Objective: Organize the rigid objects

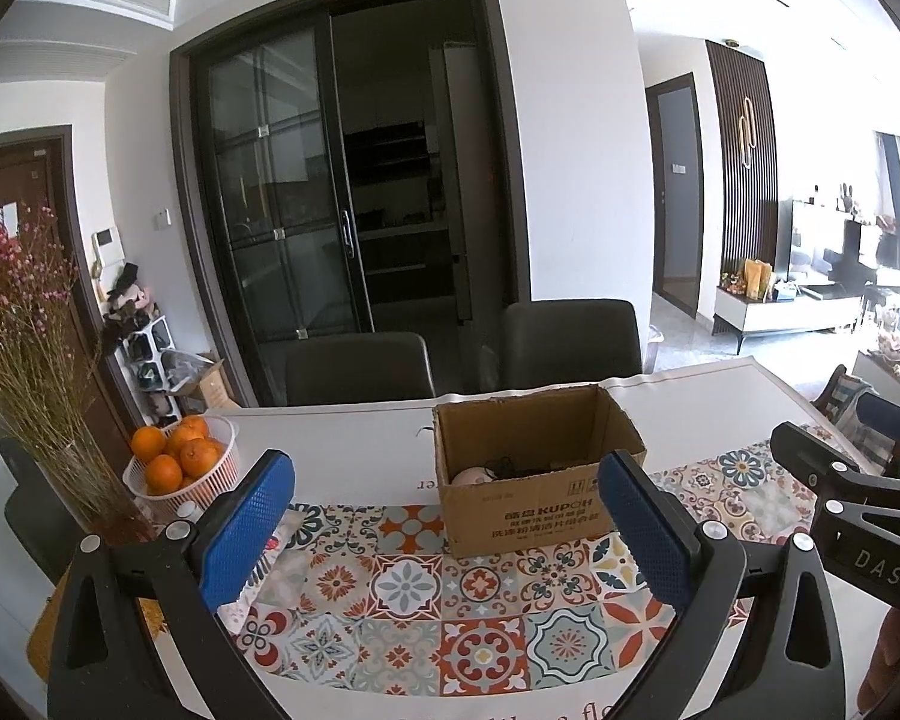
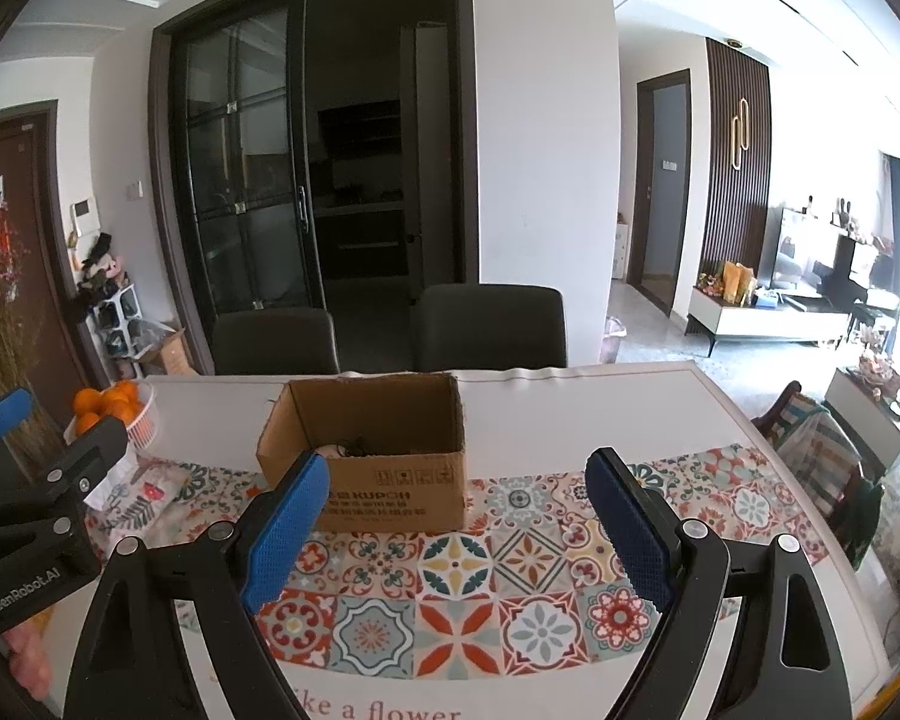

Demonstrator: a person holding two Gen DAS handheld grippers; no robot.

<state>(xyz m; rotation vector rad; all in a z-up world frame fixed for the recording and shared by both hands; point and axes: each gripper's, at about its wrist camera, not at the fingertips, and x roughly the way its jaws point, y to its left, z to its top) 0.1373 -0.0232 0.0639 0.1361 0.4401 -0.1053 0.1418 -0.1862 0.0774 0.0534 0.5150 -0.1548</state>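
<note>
I am holding both the left hand-held gripper (image 1: 444,531) and right hand-held gripper (image 2: 456,531) apart and empty; the cardboard box (image 2: 384,462) is already holding items, and nothing loose is showing on the counter (image 2: 600,396).

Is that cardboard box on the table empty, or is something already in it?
Not empty. The open-topped cardboard box holds a pale rounded thing and dark cords; what they are, cannot tell.

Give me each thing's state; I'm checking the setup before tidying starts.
cardboard box: open-topped, upright, things inside.
white basket: upright, holding oranges.
left gripper: open, holding nothing.
right gripper: open, holding nothing.
sliding glass door: partly open.
</note>
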